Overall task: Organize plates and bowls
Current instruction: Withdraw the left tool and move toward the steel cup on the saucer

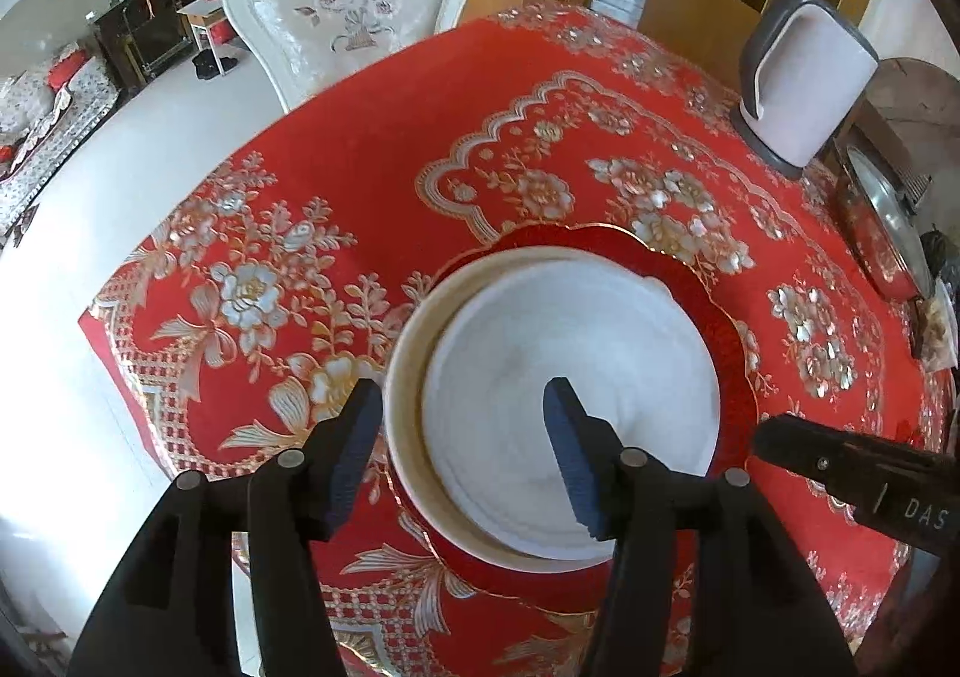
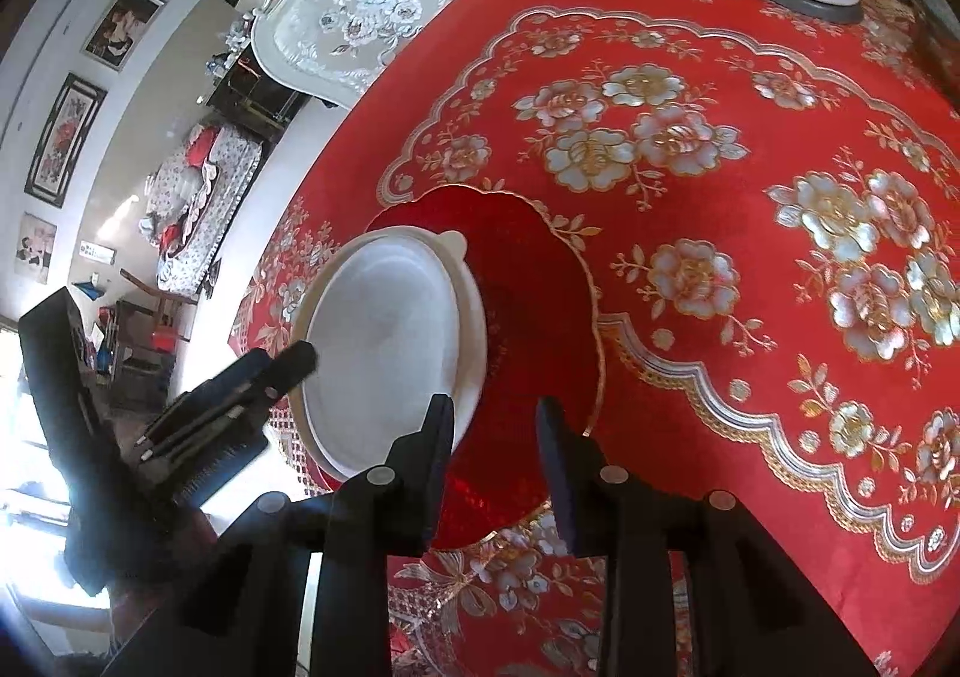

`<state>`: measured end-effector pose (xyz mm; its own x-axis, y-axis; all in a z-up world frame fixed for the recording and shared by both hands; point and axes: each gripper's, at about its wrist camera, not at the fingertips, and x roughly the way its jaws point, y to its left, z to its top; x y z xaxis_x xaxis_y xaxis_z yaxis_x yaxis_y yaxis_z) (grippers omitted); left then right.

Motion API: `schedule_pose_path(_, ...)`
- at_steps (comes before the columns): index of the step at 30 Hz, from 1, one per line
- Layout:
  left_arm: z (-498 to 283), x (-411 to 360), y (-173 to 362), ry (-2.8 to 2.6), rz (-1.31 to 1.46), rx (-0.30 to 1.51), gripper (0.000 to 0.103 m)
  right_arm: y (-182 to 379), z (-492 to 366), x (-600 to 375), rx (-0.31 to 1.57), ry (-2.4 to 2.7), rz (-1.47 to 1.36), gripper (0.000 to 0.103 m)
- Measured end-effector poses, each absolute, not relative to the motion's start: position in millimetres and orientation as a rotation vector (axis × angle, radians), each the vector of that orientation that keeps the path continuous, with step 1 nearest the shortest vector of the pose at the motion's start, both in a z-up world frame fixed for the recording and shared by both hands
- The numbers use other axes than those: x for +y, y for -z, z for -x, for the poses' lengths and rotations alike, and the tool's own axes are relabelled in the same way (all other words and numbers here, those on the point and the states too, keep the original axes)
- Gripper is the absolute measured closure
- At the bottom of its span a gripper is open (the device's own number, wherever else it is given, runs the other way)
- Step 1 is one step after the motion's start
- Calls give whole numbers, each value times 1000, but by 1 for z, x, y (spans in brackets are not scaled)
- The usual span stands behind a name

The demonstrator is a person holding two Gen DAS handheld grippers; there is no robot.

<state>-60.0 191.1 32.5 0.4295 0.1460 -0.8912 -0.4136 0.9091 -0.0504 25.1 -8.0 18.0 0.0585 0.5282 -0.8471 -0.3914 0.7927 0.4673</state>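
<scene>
One red plate (image 1: 714,311). On it, white bowls (image 1: 570,377) stacked, apparently two, though the nested rims blur together. One kettle (image 1: 804,77), one chair (image 1: 354,11), one tabletop (image 1: 372,149). Two grippers, left (image 1: 465,446) and right (image 2: 495,467).

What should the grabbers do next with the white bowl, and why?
Probably close the left gripper on the white bowl's rim. Its open fingers already straddle the near wall, one outside, one inside. The bowl sits on the red plate, and the right gripper hangs open beside it.
</scene>
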Motion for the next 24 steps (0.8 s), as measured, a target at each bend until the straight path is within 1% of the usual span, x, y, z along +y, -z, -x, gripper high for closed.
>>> schedule_pose_path(5, 59, 187, -39, -346, 270, 1063, 48, -18, -21, -28, 1340, -677, -144, 67)
schedule_pose_path(11, 48, 152, -42, -275, 232, 1066, 48, -17, -17, -65, 1334, -618, -176, 66)
schedule_pose_path(13, 43, 137, -42, -240, 219, 1071, 48, -17, -15, -79, 1332, -591, -178, 59)
schedule_pose_path(15, 38, 121, -43, -213, 204, 1075, 47, -16, -13, -95, 1328, -557, -181, 57)
schedule_pose_path(16, 36, 114, -42, -198, 198, 1078, 44, -16, -12, -103, 1327, -542, -187, 54)
schedule_pose_path(18, 31, 96, -42, -160, 186, 1081, 42, -15, -9, -123, 1323, -501, -208, 49)
schedule_pose_path(24, 19, 37, -42, -33, 128, 1097, 41, -15, 1, -184, 1305, -387, -279, 37)
